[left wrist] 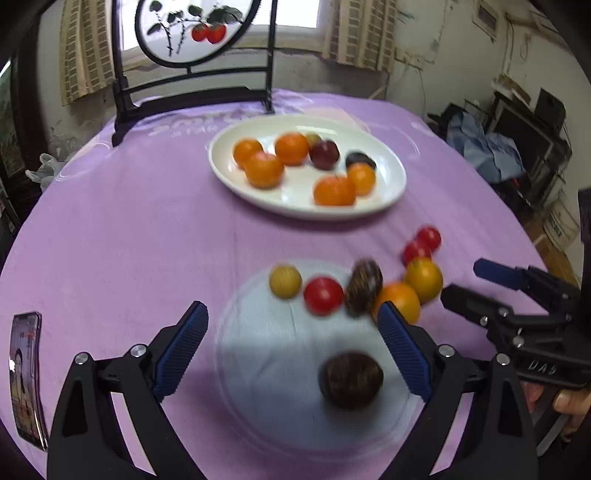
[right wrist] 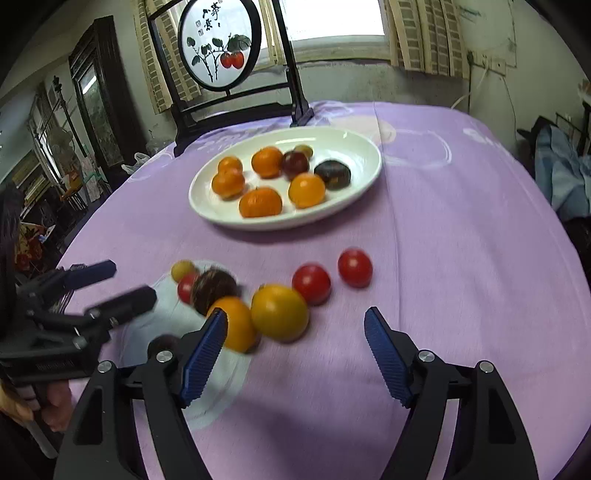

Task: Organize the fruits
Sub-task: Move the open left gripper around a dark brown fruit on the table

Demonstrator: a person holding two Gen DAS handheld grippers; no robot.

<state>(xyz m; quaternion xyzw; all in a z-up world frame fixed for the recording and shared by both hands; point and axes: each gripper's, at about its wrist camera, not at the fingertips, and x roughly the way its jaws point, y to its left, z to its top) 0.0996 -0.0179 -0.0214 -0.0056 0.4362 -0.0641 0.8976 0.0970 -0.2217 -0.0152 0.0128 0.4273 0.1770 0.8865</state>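
- We see our left gripper [left wrist: 291, 347] with its jaws spread wide and nothing between the blue pads; it hangs over a clear round plate [left wrist: 258, 424] on the purple tablecloth [left wrist: 129, 229].
- Our right gripper [right wrist: 295, 354] also has its jaws well apart and grips nothing; bare cloth lies between its fingers.
- On the clear plate, near us, lies one dark brown fruit [left wrist: 351, 380], alone and apart from the others.
- At the far edge of that plate we see a blurred row: a small yellow fruit [left wrist: 285, 281], a red tomato [left wrist: 323, 295] just beside it, then a dark striped fruit [left wrist: 364, 290].
- To the right of the row, an orange fruit [right wrist: 236, 325] and a yellow-orange fruit [right wrist: 279, 312] are touching; the orange one is partly hidden behind the right gripper's left finger.
- Farther right, on the bare cloth, we see two red tomatoes [right wrist: 311, 282] [right wrist: 354, 267], near each other and off the plate.
- At the far side of the table stands a white oval dish [left wrist: 388, 192] holding several orange fruits [left wrist: 264, 170], some dark purple ones [left wrist: 324, 154], and a small yellowish one at the back.
- A phone [left wrist: 27, 376] lies at the near left of the table, and a dark stand with a round painted panel [left wrist: 192, 29] rises beyond the dish.
- The near fruits are smeared by motion blur, so we cannot tell their exact contact.
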